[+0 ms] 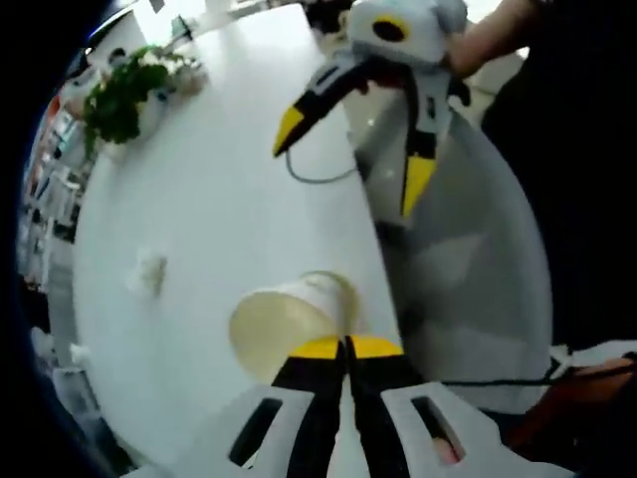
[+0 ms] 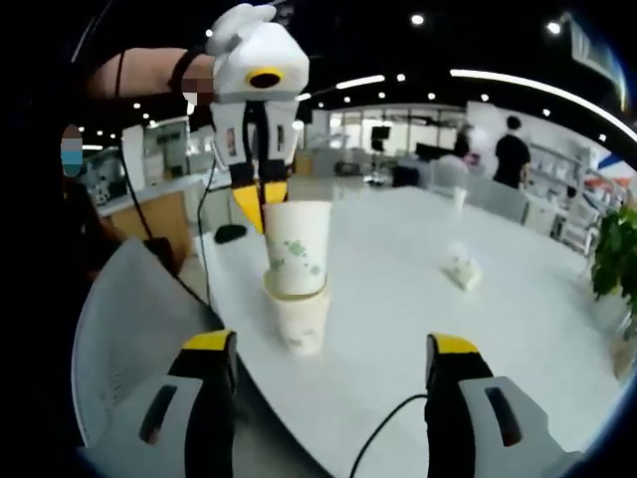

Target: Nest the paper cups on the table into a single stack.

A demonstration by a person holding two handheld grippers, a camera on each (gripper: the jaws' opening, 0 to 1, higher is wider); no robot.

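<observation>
A white paper cup with green print point(image 2: 299, 249) sits partly nested in a second cup point(image 2: 300, 321) that stands on the white table point(image 2: 428, 329). My left gripper point(image 2: 261, 202) comes down from above and is shut on the upper cup's rim. In the left gripper view I look into that cup's mouth point(image 1: 284, 327), with my left gripper point(image 1: 347, 347) pinching its rim. My right gripper point(image 2: 330, 349) stands open a little short of the stack, nothing between its fingers. It also hangs open over the table's edge point(image 1: 353, 154).
A green potted plant point(image 1: 124, 90) stands at the table's far end point(image 2: 617, 249). A crumpled white paper point(image 1: 147, 271) lies on the table point(image 2: 460, 267). A grey chair point(image 1: 468, 269) stands beside the table edge. A cable point(image 1: 318, 179) trails across the surface. People stand in the background.
</observation>
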